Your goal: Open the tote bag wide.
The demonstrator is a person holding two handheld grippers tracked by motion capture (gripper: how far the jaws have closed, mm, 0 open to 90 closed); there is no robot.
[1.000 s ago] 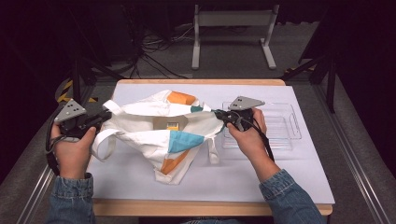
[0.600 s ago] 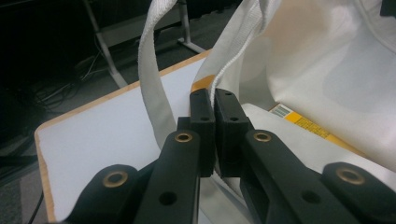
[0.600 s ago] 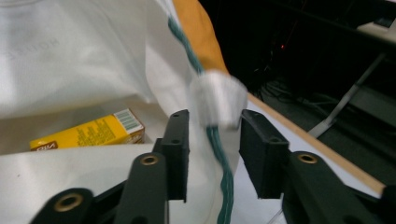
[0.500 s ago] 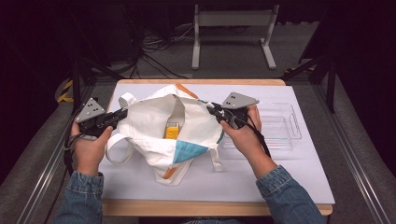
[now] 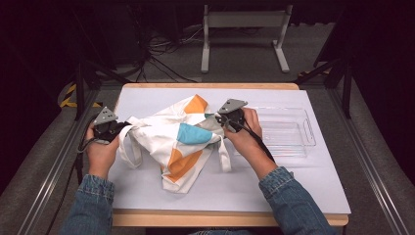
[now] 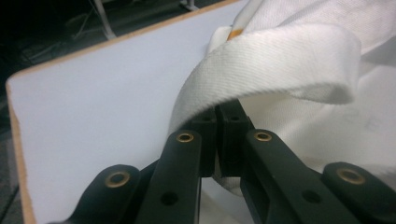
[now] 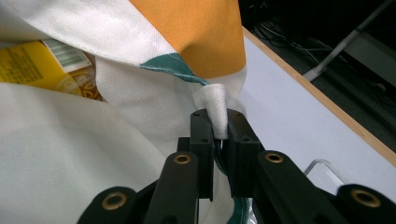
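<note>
A white cloth tote bag [image 5: 166,142] with orange and blue patches lies slack on the table [image 5: 205,196]. My left gripper [image 5: 122,128] is shut on its left rim, just below where a white strap [image 6: 280,60] loops over the jaws. In the left gripper view the pads of the left gripper [image 6: 219,116] press together on the cloth. My right gripper [image 5: 219,119] pinches the bag's right rim. The right gripper view has the right gripper [image 7: 217,123] shut on a folded white hem, with a yellow packet [image 7: 32,65] inside the bag.
A clear plastic tray [image 5: 309,132] stands to the right of the bag, just beyond my right hand. A second strap [image 5: 225,159] trails toward the front edge. Metal stand legs [image 5: 279,54] rise on the floor behind the table.
The bag's mouth, held open with the yellow packet showing, has sagged and folded over. The blue patch now lies on top. Both hands have sunk, and the right one has shifted left.
</note>
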